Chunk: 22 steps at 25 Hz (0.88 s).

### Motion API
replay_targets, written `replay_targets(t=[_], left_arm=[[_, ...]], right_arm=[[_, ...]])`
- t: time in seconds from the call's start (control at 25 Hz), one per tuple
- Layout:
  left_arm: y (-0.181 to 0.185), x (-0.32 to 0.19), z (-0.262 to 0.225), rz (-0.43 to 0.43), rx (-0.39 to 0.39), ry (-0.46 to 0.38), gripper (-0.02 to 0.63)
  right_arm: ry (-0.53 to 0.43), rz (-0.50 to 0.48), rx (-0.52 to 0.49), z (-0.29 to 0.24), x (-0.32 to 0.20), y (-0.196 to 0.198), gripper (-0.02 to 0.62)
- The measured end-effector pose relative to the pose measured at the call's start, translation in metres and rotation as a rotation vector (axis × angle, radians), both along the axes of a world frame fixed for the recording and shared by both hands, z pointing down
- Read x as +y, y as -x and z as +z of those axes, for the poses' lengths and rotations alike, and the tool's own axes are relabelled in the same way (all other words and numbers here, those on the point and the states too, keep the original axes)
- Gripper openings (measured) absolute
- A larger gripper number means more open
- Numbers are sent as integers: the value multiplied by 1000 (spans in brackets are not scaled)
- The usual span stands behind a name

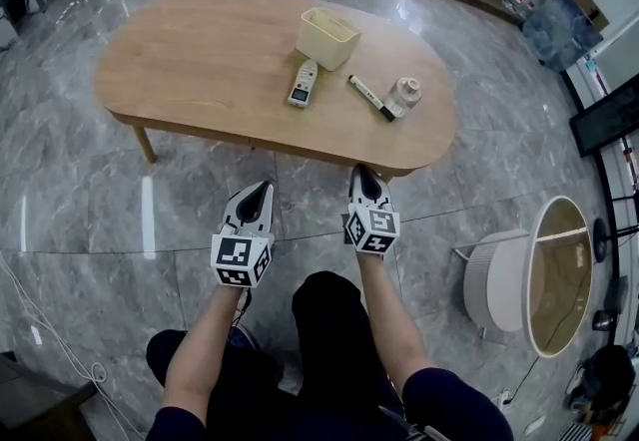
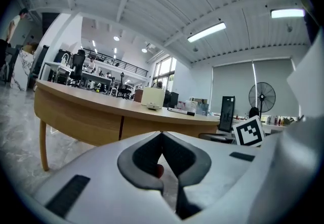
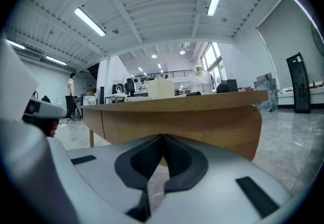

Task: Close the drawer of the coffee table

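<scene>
One coffee table (image 1: 200, 60), one cream bin (image 1: 327, 37), one remote (image 1: 304, 83), one marker (image 1: 370, 97), one jar (image 1: 405, 92), two claws (image 1: 258, 198) (image 1: 364, 182)

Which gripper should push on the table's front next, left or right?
Probably the right gripper: its shut jaws nearly reach the front edge of the coffee table, while the left gripper sits farther back.

Open floor out front, clutter only up top

The grey marble floor (image 1: 80, 200) in front of the oval light-wood coffee table (image 1: 200, 60) is bare, so the left gripper (image 1: 262, 192) and right gripper (image 1: 361, 175) have a straight line to its front edge. On top, a cream rectangular bin (image 1: 327, 36), a white handheld device (image 1: 303, 83) (a remote, I think), a black-and-white marker pen (image 1: 370, 97) and a small white jar (image 1: 404, 93) crowd the right half. The left half is free. A round white side table (image 1: 494, 279) sits well off right.
</scene>
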<state>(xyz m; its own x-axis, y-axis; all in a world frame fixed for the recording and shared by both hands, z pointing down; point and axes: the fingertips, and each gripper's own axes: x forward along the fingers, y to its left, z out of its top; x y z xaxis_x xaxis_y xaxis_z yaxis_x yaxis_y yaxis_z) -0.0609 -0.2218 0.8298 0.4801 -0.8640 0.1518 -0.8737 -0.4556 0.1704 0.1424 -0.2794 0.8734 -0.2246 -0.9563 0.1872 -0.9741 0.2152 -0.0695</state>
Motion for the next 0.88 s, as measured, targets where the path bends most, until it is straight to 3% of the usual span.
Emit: replay_targets(t=[0.2,0.44,0.76,0.88], left_arm=[[-3,0,-3,7,-5,-8,25],[-4,-4,-9,45,-45,-45,25],[-2,13,-28,91,-17,-49,25],[2,18,-32,94,-39,-55,25]], right_arm=[[-9,-17,39,-2,42,-16,26],[-36,33,60,-23,87,-37,26],[-31,74,29,-47,129,-57,25],[-31,69,3,-50,135,-59,25]])
